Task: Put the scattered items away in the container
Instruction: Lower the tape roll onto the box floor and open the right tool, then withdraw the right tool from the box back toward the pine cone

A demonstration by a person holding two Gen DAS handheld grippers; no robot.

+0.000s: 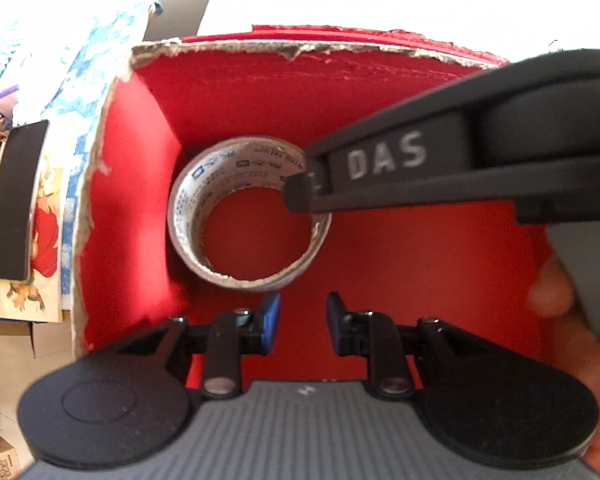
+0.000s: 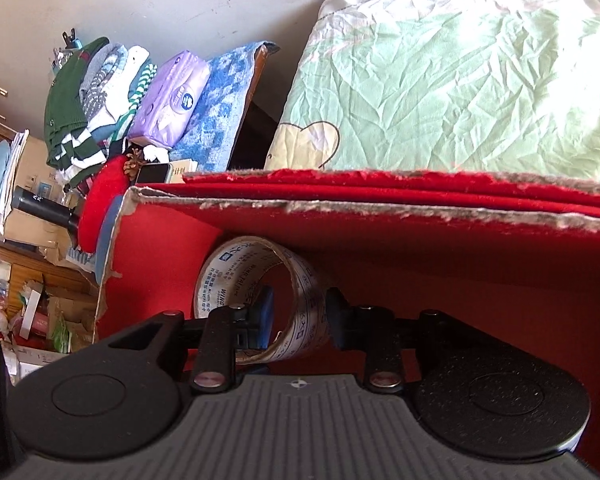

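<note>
- In the right wrist view the right gripper is closest, its jaws clamped across the wall of a tape roll: one blue pad sits inside the ring, the other finger outside it.
- In the left wrist view the left gripper hangs just over the near edge of the red box, its jaws parted with nothing between them.
- A hand shows at the right edge of that view, beside the grey handle of the other tool.
- Further in, the tape roll is already inside the red box, low against the back left corner; I cannot tell whether it touches the floor of the box.
- The box rim is torn and ragged along the back and the left side.
- Beyond the box lie a green quilt, a blue towel, a purple tissue pack and folded clothes.
- Risk: if the clamp lets go while the roll stands on edge, the roll may wheel across the floor of the box or lean on the wall instead of lying flat.
- Risk: the inner pad sits within the ring, so pulling back before the jaws spread could drag the roll out again.
- Risk: the two tools are near each other over the box; a hasty lift might knock them together or snag the torn rim.
</note>
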